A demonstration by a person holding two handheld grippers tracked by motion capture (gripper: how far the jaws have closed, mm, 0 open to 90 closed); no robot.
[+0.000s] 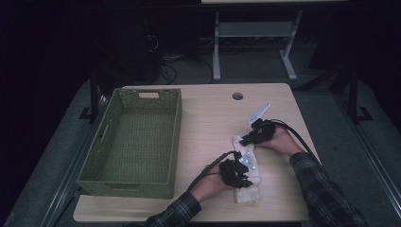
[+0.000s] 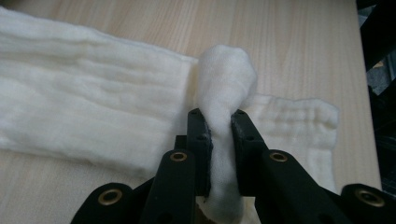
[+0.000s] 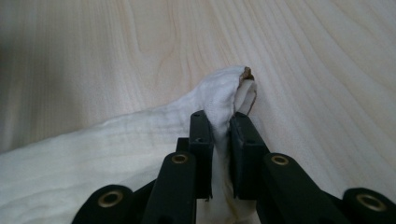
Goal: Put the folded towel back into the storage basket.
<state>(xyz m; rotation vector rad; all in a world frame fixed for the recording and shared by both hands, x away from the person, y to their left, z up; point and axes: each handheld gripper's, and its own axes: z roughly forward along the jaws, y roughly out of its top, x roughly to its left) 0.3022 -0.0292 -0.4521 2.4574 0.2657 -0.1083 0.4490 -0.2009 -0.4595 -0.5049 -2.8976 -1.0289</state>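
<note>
Both tongs, left (image 2: 219,123) and right (image 3: 219,123), clamped on white cloth (image 2: 84,107), possibly a brown tag, unreadable.

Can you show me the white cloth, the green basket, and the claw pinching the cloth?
white cloth (image 2: 88,107), left gripper view, flat folded part.
green basket (image 1: 176,142), high view, right wall.
left gripper (image 2: 222,122), left gripper view, between its fingertips.

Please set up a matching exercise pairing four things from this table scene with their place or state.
Things:
1. green basket
2. white cloth
3. left gripper
4. cable hole

Places or states:
a. pinches a bunched fold of cloth
b. lies flat on the wood between both hands
c. sits near the table's far edge
d. stands on the table's left side

Pairs: 1-d, 2-b, 3-a, 4-c
</note>
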